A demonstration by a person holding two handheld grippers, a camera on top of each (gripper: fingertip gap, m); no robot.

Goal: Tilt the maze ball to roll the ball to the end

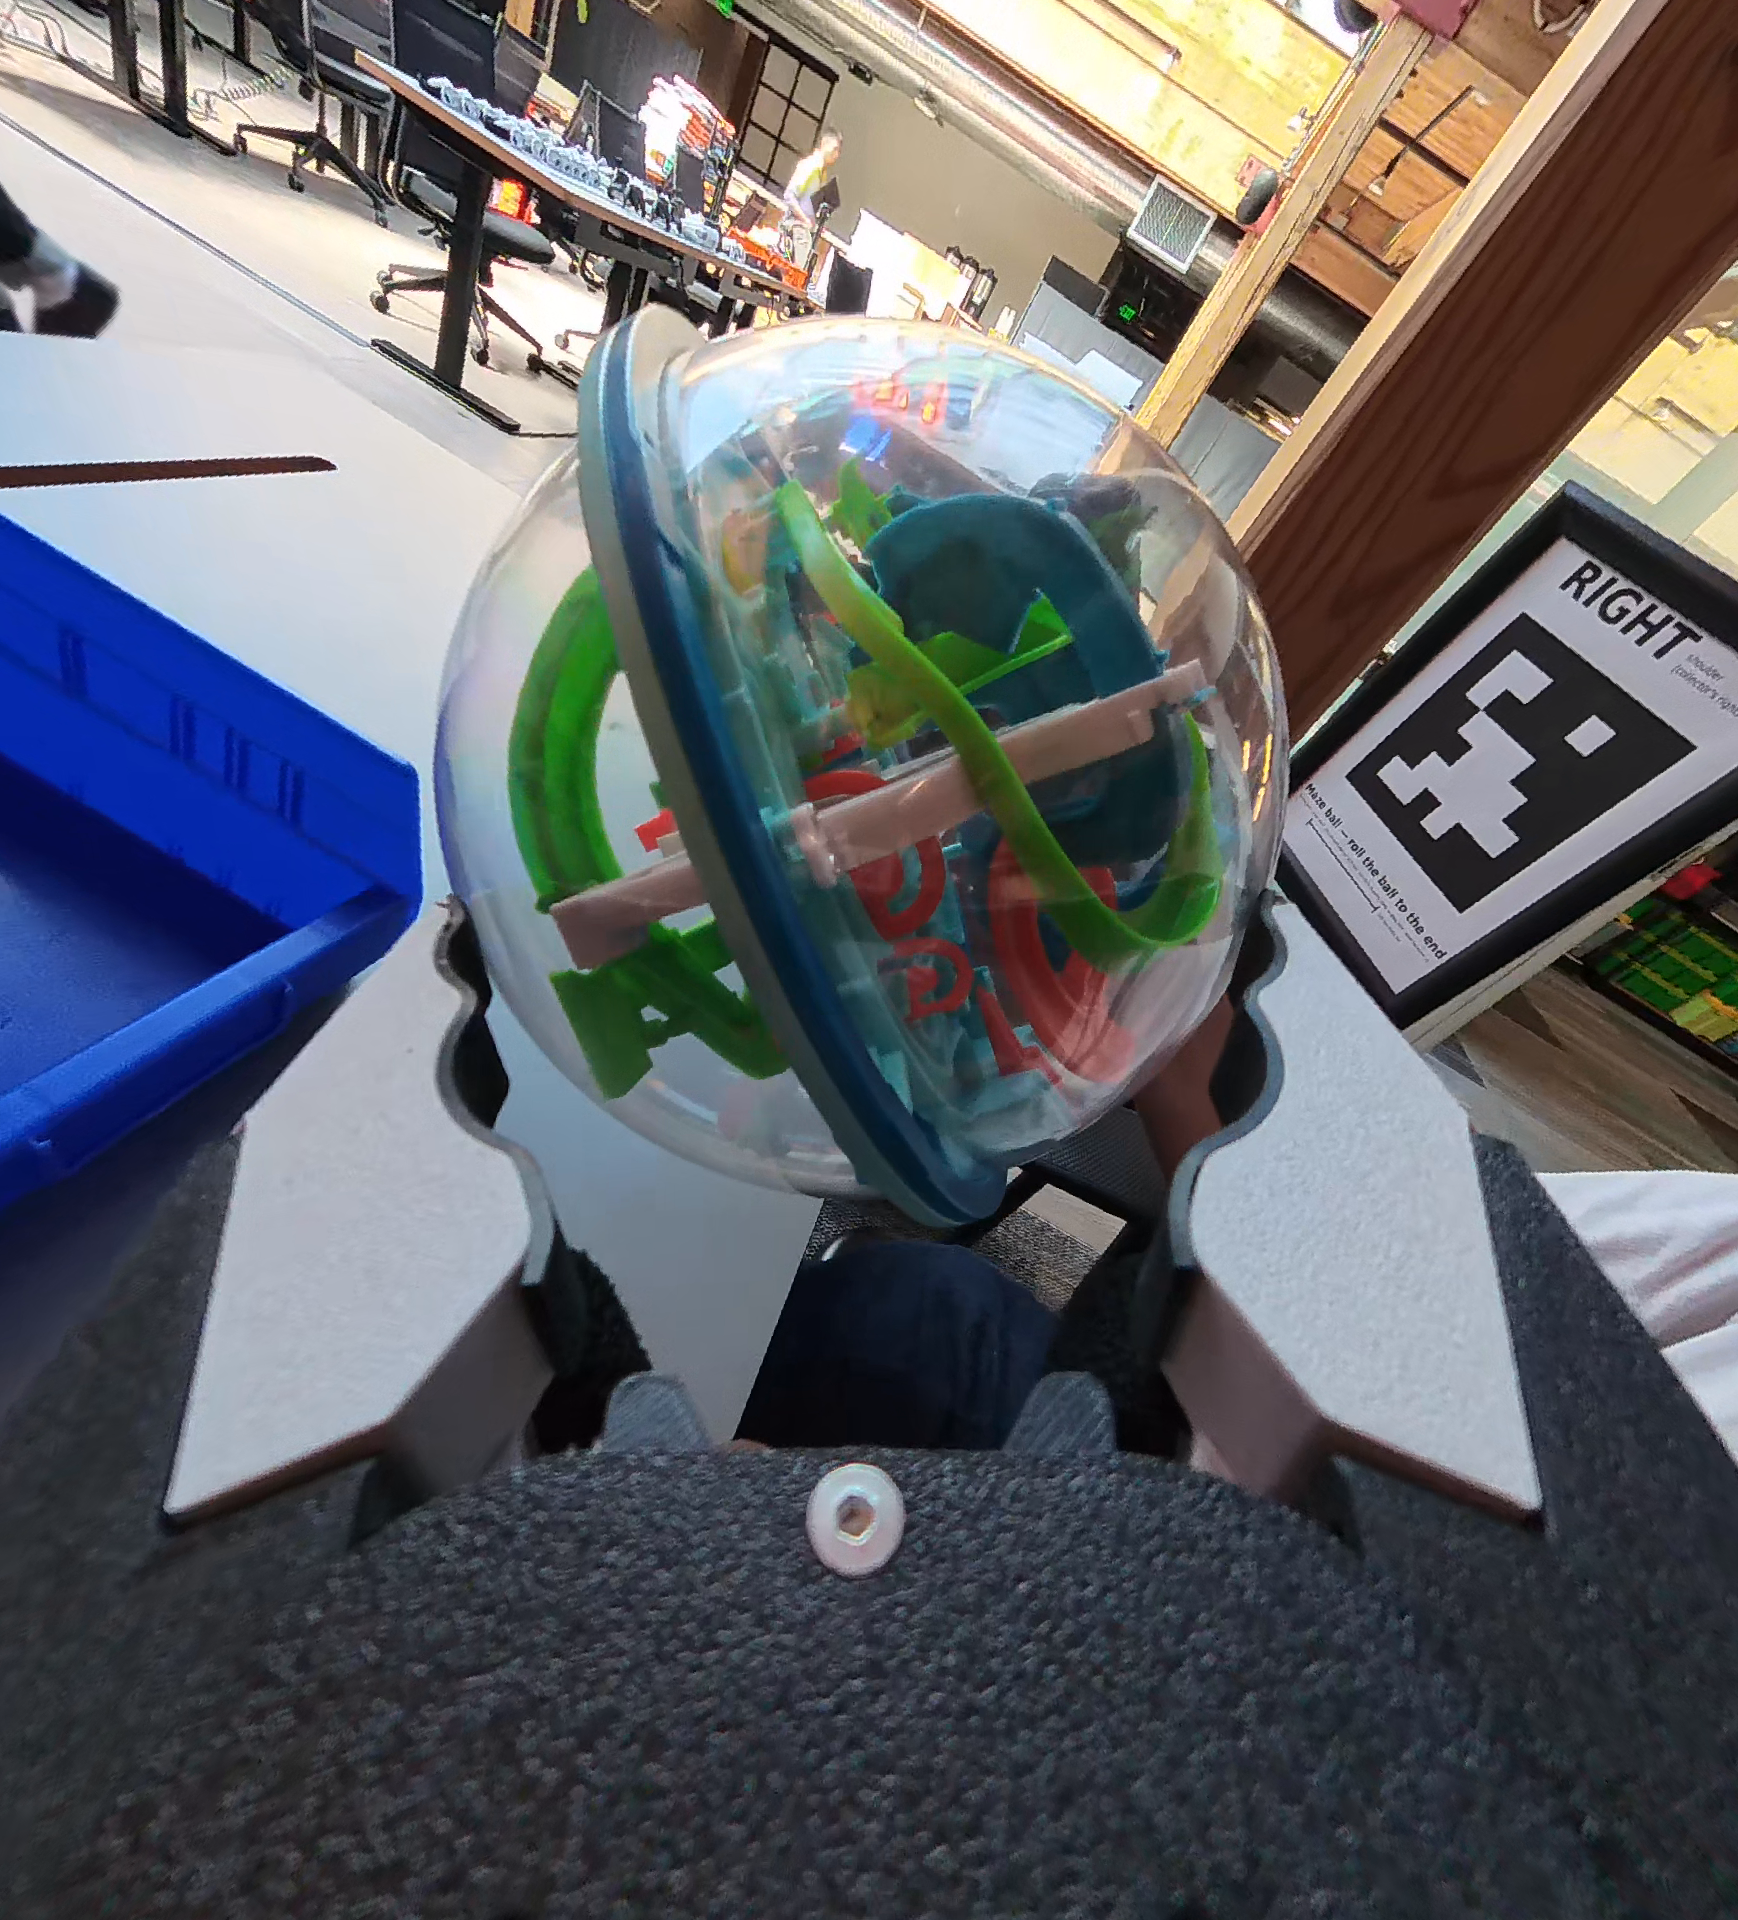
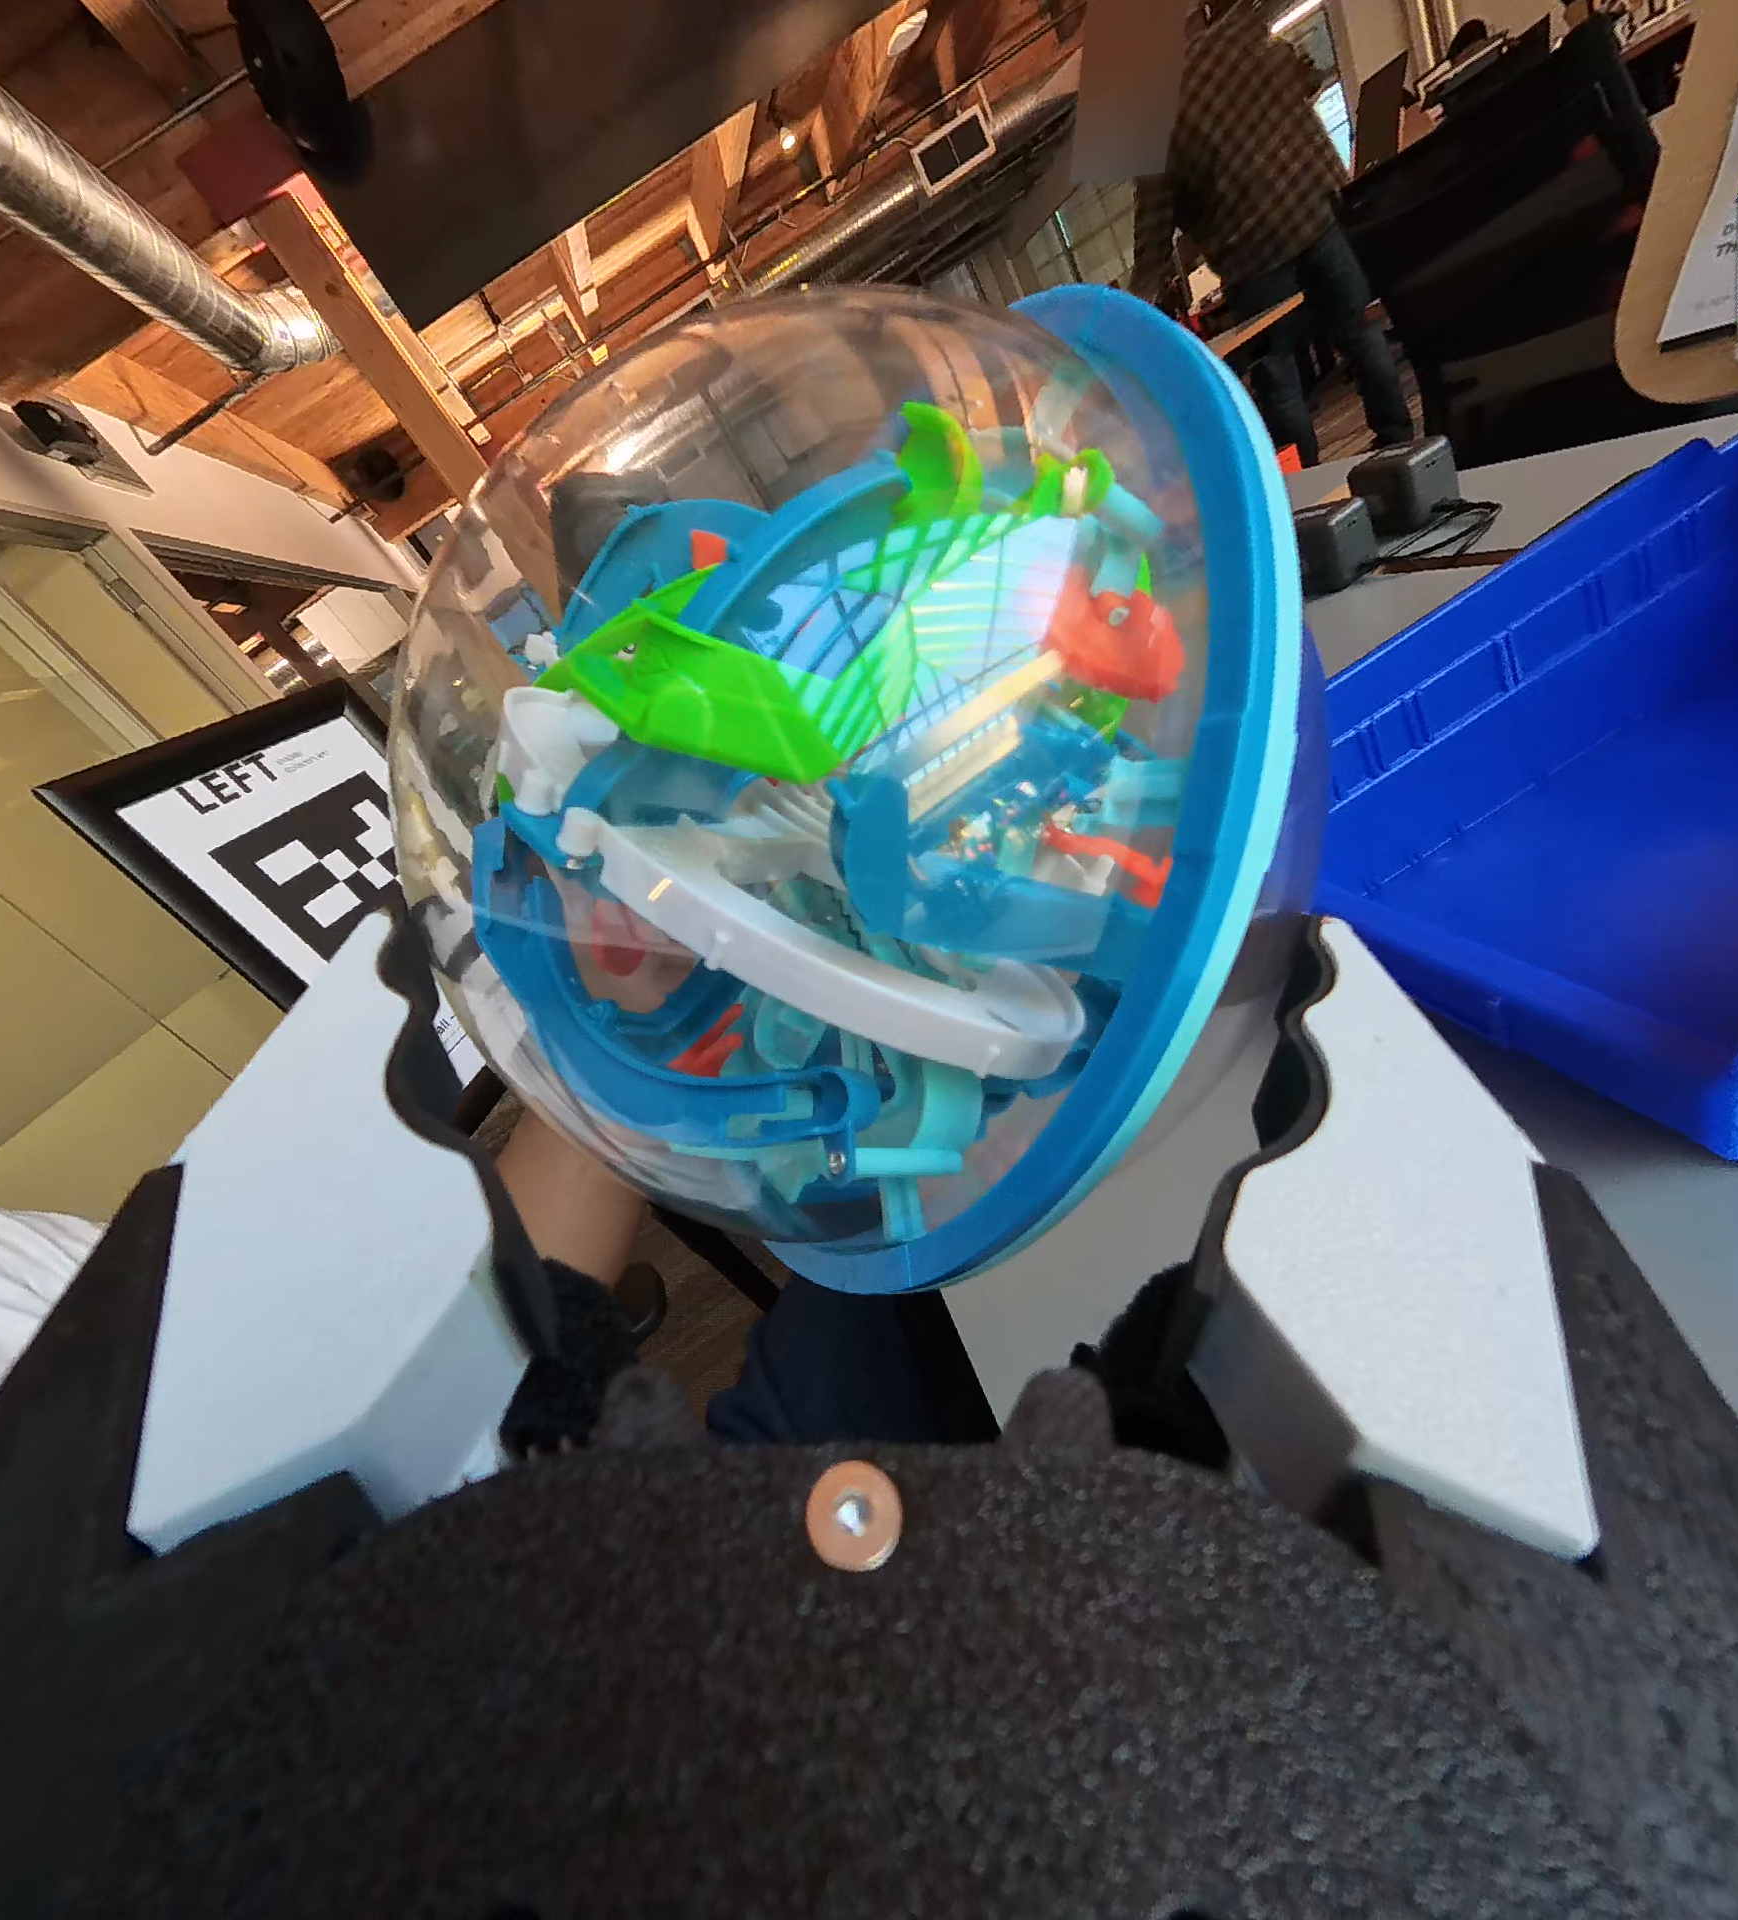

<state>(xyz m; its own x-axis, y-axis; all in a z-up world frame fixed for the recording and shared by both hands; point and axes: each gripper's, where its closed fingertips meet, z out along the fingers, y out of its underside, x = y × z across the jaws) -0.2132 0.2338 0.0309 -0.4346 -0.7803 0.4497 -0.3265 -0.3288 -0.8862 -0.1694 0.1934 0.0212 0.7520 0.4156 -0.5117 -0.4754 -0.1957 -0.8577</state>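
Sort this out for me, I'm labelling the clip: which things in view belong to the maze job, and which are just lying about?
In the job:
maze ball, clear, blue band
left gripper, clamped on it
right gripper, clamped on it

Lying about:
blue bin
framed marker sign
second framed sign

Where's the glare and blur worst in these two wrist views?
Left wrist view: window reflections wash the clear shell of the maze ball; blue bin slightly soft; straight beams bow from fisheye. Right wrist view: small specular glints on the maze ball; background people blurred, and the framed marker sign stays readable-sharp.
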